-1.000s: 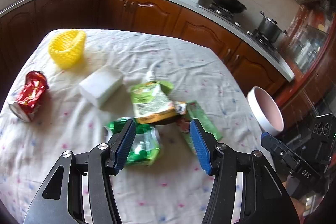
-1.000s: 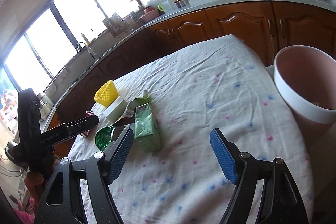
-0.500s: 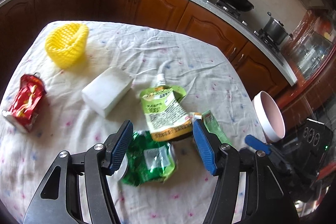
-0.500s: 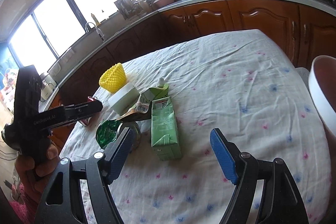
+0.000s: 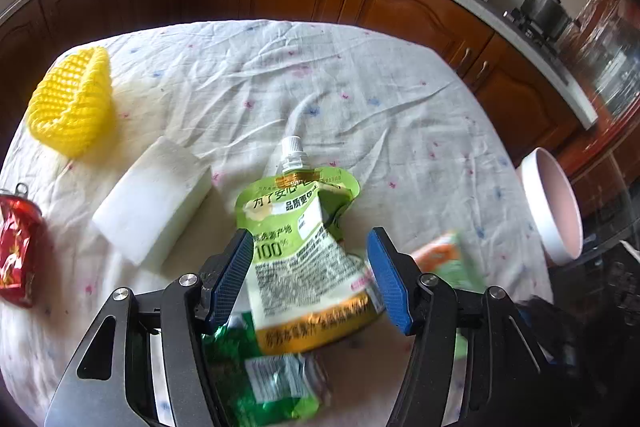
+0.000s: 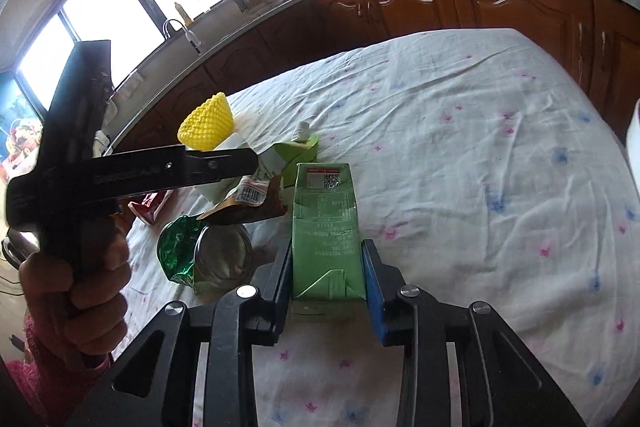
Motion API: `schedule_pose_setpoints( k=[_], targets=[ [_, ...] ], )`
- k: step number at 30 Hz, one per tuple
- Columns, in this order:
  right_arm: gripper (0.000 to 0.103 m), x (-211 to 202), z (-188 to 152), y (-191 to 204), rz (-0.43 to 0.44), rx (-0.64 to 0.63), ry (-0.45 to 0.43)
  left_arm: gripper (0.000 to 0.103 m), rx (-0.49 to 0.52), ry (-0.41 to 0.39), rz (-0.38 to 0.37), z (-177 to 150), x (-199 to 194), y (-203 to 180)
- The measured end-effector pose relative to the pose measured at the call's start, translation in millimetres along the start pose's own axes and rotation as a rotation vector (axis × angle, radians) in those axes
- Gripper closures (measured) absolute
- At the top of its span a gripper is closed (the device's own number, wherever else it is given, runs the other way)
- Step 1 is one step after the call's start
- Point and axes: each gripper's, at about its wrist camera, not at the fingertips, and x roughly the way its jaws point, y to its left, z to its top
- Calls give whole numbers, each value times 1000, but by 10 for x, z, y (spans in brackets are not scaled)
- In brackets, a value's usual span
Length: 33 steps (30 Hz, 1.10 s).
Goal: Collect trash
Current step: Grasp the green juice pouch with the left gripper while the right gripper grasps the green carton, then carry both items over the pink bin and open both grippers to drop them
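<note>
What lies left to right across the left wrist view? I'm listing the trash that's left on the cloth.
Crushed red can → yellow foam net → white foam block → green spouted drink pouch → pink round bin past the table's right edge.

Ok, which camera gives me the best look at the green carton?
The right wrist view. The green carton lies lengthwise in mid-frame, sharp, with the right gripper closing on its near end, the pads at its sides. In the left wrist view only a blurred green-and-orange corner shows behind the left gripper's right finger.
</note>
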Motion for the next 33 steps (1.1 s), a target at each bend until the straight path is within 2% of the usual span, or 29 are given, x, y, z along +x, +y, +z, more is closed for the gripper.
schedule_pose_setpoints(
  k=[2, 4, 6, 8, 16, 23, 33],
  targets=[
    [70, -92, -2, -51, -7, 10, -18, 64, 10, 17, 7, 17, 74, -24],
    [70, -212, -12, -125, -27, 20, -41, 72, 13, 29, -3, 29, 141, -42],
    [70, -313, -12, -210, -39, 37, -59, 79, 37, 6, 17, 38, 137, -87],
    [70, -413, -22, -302, -48, 60, -74, 95, 45, -7, 9, 43, 126, -115],
    [70, -736, -73, -547, -85, 114, -133, 97, 52, -49, -81, 13, -50, -285],
    [70, -1058, -76, -679, -123, 136, -197, 97, 108, -71, -183, -58, -234, -704],
    [70, -1462, -174, -923, -199, 174, -256, 97, 171, -57, -295, -106, -273, -1311]
  ],
)
